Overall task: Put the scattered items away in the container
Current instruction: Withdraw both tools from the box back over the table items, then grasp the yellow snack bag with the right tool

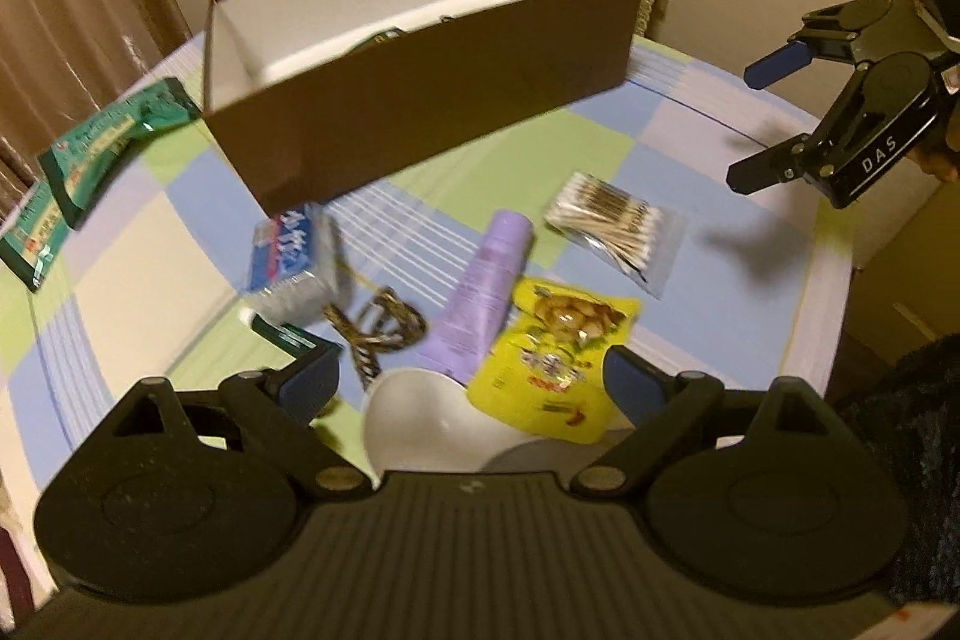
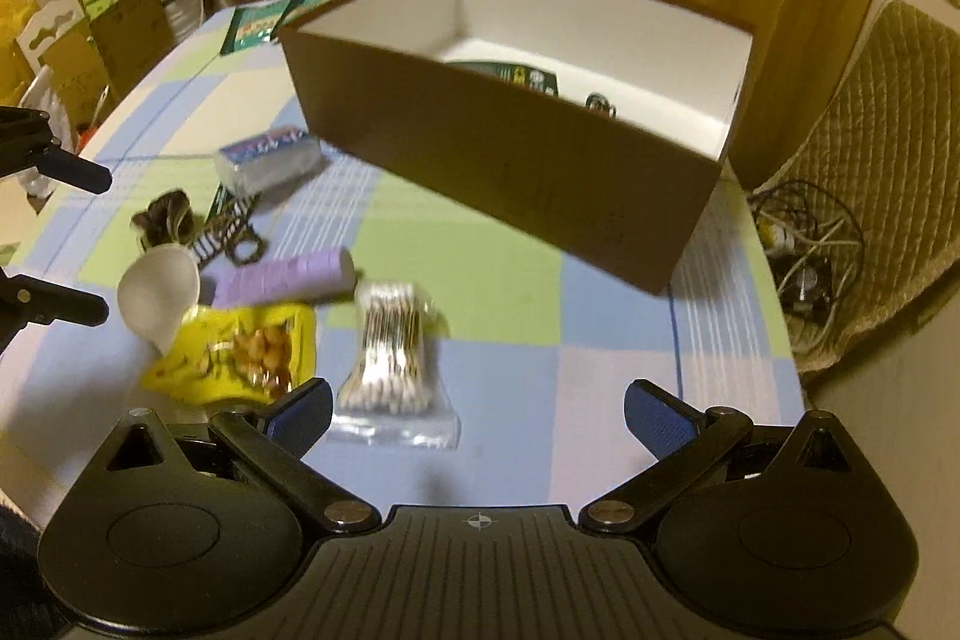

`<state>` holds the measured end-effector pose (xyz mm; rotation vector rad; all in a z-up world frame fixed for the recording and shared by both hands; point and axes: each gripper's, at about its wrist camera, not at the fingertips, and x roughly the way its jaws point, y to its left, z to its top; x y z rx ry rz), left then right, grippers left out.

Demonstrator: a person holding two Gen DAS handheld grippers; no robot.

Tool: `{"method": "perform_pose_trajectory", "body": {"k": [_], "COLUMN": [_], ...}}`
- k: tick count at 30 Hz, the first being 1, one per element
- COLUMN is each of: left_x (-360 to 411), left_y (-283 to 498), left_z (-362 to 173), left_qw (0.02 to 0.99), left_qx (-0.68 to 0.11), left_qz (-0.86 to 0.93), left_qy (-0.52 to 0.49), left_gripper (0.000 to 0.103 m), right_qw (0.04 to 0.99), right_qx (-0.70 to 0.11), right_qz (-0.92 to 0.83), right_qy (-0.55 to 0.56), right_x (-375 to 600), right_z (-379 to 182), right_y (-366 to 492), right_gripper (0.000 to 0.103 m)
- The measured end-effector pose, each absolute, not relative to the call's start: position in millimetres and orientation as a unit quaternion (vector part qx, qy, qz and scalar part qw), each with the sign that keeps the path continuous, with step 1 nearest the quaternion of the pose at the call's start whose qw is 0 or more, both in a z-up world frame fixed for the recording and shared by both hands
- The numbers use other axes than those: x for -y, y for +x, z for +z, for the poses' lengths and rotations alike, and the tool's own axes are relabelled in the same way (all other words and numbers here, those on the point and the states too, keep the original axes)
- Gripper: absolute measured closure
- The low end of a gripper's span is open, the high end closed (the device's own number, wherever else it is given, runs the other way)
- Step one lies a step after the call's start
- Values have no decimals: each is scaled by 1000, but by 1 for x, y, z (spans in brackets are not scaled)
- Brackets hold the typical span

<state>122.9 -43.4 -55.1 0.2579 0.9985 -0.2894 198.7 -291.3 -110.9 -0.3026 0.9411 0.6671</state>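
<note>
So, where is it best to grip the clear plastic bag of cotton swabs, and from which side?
Grip the clear plastic bag of cotton swabs across the thick middle of the bundle, coming from above. It lies flat on the checked tablecloth; the empty plastic edges are probably thin and slippery.

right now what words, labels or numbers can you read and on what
"DAS": white letters on the black body of the right hand-held gripper.
Blue tissue pack: white characters, too blurred to read.
Yellow snack pouch: print blurred.
Green packets: print too small.
Purple tube: text unreadable.
</note>
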Motion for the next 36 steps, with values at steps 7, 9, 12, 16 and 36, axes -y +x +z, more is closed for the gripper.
{"method": "perform_pose_trajectory", "body": {"k": [7, 9, 12, 16, 36], "left_x": [41, 37, 28, 15, -28], "left_y": [119, 117, 111, 102, 50], "left_z": [-64, -66, -69, -72, -78], "left_qw": [855, 854, 853, 852, 843], "left_qx": [-492, -496, -503, -512, -537], "left_qz": [-123, -116, -98, -74, 31], "left_qy": [110, 106, 97, 80, 14], "left_gripper": [10, 10, 10, 10, 10], "right_qw": [821, 819, 813, 799, 696], "right_qx": [-436, -425, -407, -376, -164], "right_qz": [330, 341, 361, 399, 560], "right_qy": [-165, -179, -205, -248, -418], "right_x": [283, 278, 269, 253, 188], "right_z": [-122, -126, -132, -142, -208], "right_y": [189, 184, 175, 162, 128], "right_gripper": [2, 2, 2, 2, 45]}}
